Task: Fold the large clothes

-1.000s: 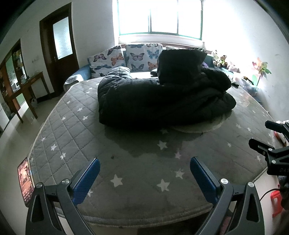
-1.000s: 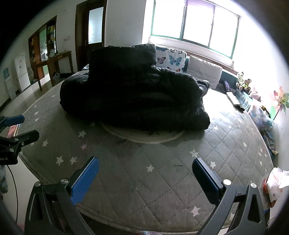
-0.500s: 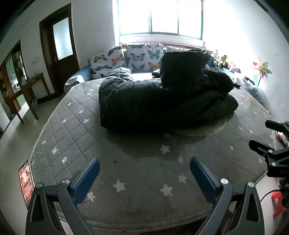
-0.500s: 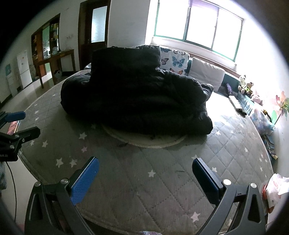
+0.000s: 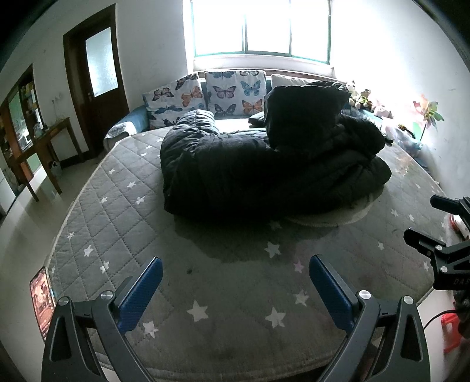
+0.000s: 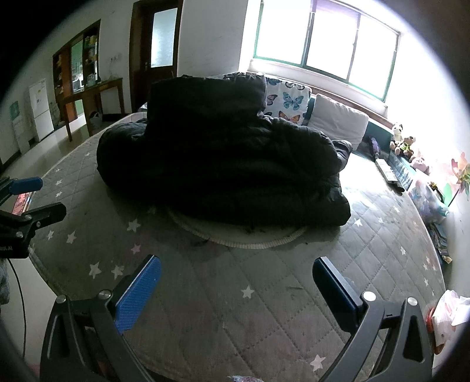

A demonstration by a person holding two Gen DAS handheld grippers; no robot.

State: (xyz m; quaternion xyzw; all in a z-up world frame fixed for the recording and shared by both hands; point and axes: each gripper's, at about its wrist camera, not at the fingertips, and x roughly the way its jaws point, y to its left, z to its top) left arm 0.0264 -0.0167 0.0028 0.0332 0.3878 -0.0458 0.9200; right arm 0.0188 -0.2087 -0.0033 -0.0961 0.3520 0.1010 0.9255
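From the left wrist we see our left gripper (image 5: 235,282) with its blue pads spread wide, nothing between them, hovering over the near edge of the mattress (image 5: 123,205). The black coat (image 5: 264,167) lies bunched in a thick heap toward the far middle of the mattress, partly on a pale round mat (image 5: 337,217) that peeks out at its right side. Butterfly pillows (image 5: 226,94) line the far edge under the window (image 5: 261,26). A phone (image 5: 42,296) sits at the near left corner. Our right gripper (image 5: 434,220) shows at the right edge, fingers parted.

From the right wrist, our right gripper (image 6: 236,282) is likewise wide apart and empty above the near edge. The coat (image 6: 223,164) rests well beyond it, its front overhanging the mat (image 6: 238,238). The left gripper (image 6: 38,197) appears at the left edge, also spread.
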